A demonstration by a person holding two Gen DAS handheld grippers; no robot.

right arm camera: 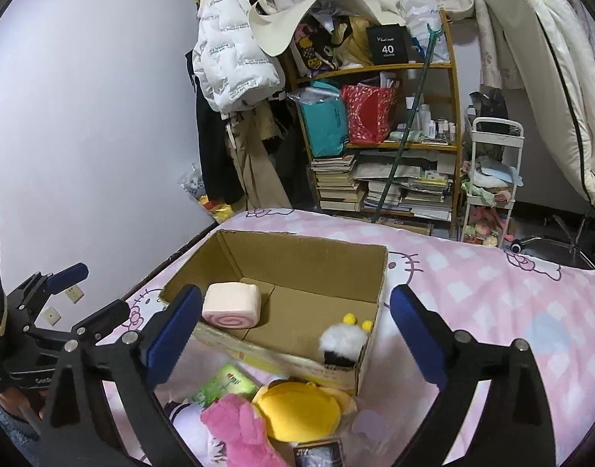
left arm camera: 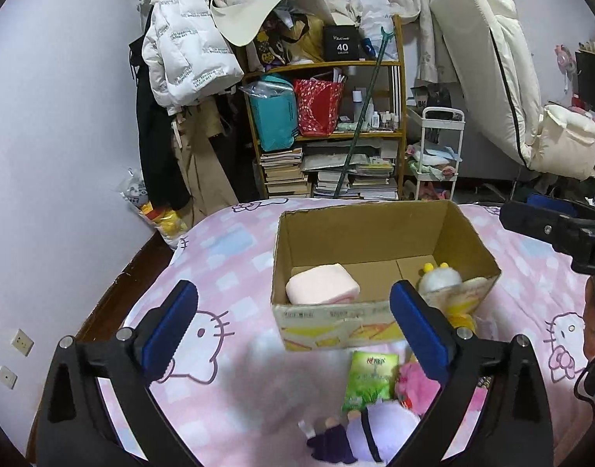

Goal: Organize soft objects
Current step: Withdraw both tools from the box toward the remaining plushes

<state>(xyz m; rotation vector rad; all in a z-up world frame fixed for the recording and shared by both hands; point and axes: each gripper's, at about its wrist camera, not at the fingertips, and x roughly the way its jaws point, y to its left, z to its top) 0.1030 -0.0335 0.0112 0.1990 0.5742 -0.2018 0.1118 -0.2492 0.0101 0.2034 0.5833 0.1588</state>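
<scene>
Pink bedding (left arm camera: 235, 257) carried a cardboard box (left arm camera: 336, 319) holding a pink roll (left arm camera: 321, 288). Both the left gripper (left arm camera: 293, 329) and right gripper (right arm camera: 295, 330) gaped wide, empty, above plush toys (right arm camera: 297, 412) lying before the box.

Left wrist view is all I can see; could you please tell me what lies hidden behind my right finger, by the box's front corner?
Observer: The right wrist view shows a yellow plush lying on the bed just outside the cardboard box, right beside the pink plush.
Operator: Thank you. Is the pink cushion in the box plain all over?
Observer: No. The pink cushion has a pink spiral on the end that faces the right wrist camera, like a swiss roll.
Operator: Is anything else lying near those plushes?
Observer: A dark packet lies next to the yellow plush on the side nearer the camera, cut off by the bottom of the frame.
</scene>
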